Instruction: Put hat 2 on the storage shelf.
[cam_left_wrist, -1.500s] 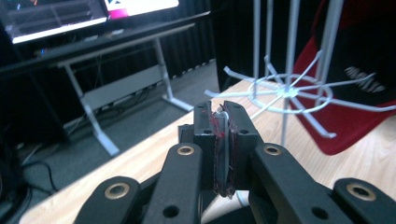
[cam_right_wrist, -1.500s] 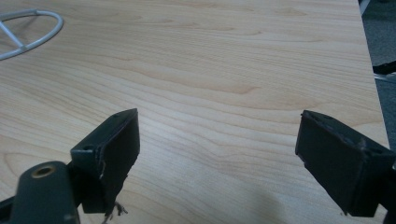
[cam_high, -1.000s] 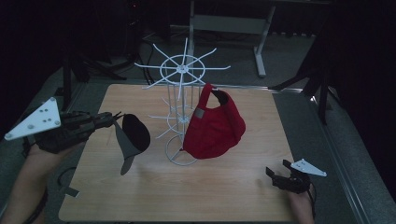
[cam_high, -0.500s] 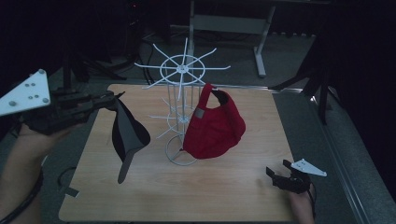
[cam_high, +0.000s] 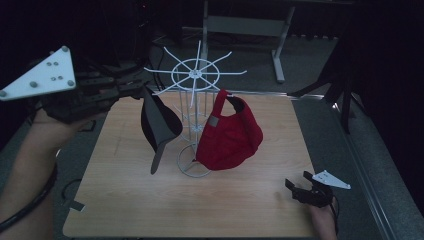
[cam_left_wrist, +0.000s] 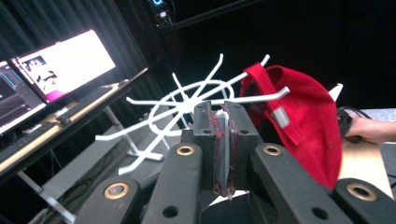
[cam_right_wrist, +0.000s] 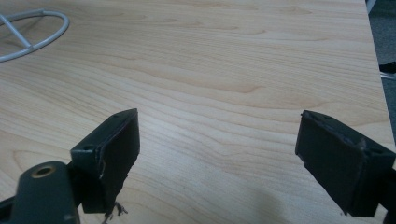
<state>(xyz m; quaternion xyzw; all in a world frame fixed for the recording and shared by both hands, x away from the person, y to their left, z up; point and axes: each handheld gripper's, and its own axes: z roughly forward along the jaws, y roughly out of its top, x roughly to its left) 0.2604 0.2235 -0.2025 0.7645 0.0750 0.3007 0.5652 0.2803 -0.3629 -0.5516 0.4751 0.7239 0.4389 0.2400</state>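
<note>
High view: soft black cap (cam_high: 159, 125), spoked white wire rack (cam_high: 196, 80).

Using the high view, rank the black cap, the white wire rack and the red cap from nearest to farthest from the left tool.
1. black cap, held in the left tool
2. white wire rack, at the table's middle
3. red cap, hanging on the rack's right side

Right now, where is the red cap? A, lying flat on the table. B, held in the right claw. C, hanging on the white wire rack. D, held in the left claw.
C: the red cap hangs from an arm of the white wire rack, while the left claw grips the black cap and the right claw rests open on the table.
</note>
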